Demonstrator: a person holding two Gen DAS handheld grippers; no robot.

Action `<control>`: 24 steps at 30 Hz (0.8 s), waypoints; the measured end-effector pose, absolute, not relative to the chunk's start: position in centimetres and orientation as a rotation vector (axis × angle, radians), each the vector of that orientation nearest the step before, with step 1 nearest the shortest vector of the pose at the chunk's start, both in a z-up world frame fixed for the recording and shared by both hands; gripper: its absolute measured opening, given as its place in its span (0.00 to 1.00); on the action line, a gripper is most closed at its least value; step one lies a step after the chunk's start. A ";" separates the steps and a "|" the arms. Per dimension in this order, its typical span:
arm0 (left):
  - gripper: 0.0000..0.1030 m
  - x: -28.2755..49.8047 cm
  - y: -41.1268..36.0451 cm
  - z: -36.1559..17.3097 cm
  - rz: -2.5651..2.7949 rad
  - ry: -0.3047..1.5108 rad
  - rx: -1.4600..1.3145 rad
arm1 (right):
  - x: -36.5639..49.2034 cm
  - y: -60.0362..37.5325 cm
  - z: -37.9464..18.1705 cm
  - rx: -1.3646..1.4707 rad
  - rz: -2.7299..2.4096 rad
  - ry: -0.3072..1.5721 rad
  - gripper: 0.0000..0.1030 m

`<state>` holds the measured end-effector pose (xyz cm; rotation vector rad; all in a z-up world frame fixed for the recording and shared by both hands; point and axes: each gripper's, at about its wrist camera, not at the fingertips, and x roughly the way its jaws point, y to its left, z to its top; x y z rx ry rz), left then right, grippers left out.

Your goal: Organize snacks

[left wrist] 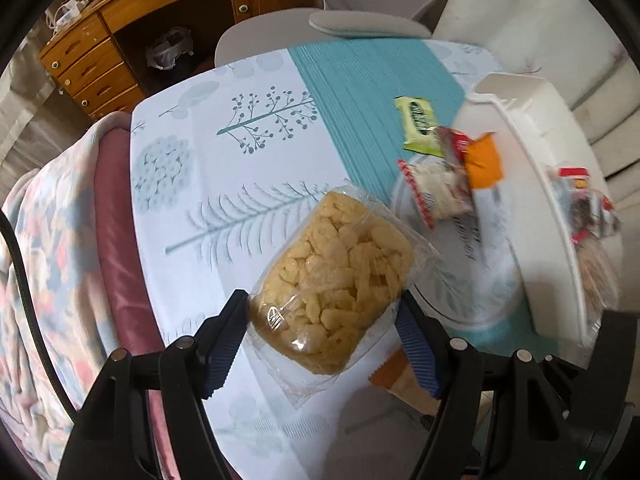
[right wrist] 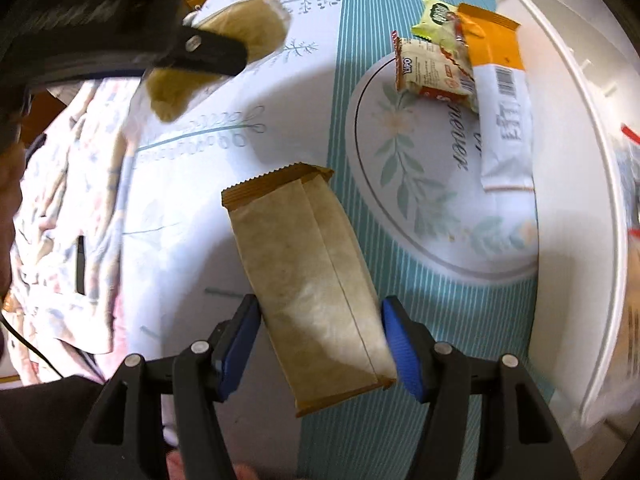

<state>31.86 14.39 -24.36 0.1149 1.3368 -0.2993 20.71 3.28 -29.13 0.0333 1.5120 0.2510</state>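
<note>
Tabletop (left wrist: 224,184) under a printed blue-and-white cloth, sofa blanket off its left edge, wooden drawers far behind.

Nearest, left gripper (left wrist: 322,334): fingers (left wrist: 224,346) pinching the clear bag of yellow crackers (left wrist: 340,276) across its near end, most of the bag projecting forward, apparently lifted off the cloth. Grip on slack film only; likely to slide or swing out if moved fast.

Right gripper (right wrist: 320,346): fingers (right wrist: 400,354) flanking the tan wrapper with orange ends (right wrist: 308,280); left pad touching, right pad touching or just clear, cannot tell for certain. Pack tilted, seam up, far end ahead of the fingers. Judged a loose hold; risk of rotating or dropping.

Ahead and right of both: small pile on the round printed mat, comprising red-edged biscuit pack (right wrist: 430,74), green pack (right wrist: 434,22), orange-and-white pack (right wrist: 500,92). Beyond right, white bin (right wrist: 592,168) with packs already inside, blurred.

Risks: held items catching the bin rim on entry; grippers close together, collision possible; sweeping the pile off the mat in passing.
</note>
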 end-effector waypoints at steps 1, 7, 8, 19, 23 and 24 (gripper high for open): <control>0.69 31.1 14.6 -23.8 -0.302 1.332 0.107 | 20.3 3.4 -28.6 0.039 0.251 1.510 0.61; 0.69 27.4 14.8 -21.3 -0.325 1.333 0.043 | 19.3 1.9 -24.9 0.110 0.262 1.484 0.61; 0.69 26.7 14.8 -20.9 -0.338 1.340 0.042 | 19.3 1.8 -24.3 0.117 0.264 1.476 0.61; 0.69 21.7 12.9 -16.8 -0.382 1.327 0.042 | 17.0 -2.4 -19.2 0.220 0.254 1.388 0.61; 0.69 20.5 11.4 -15.4 -0.380 1.302 0.048 | 16.0 -4.5 -18.2 0.272 0.255 1.367 0.61; 0.69 20.3 10.7 -14.9 -0.376 1.296 0.052 | 15.8 -5.1 -17.9 0.285 0.258 1.361 0.61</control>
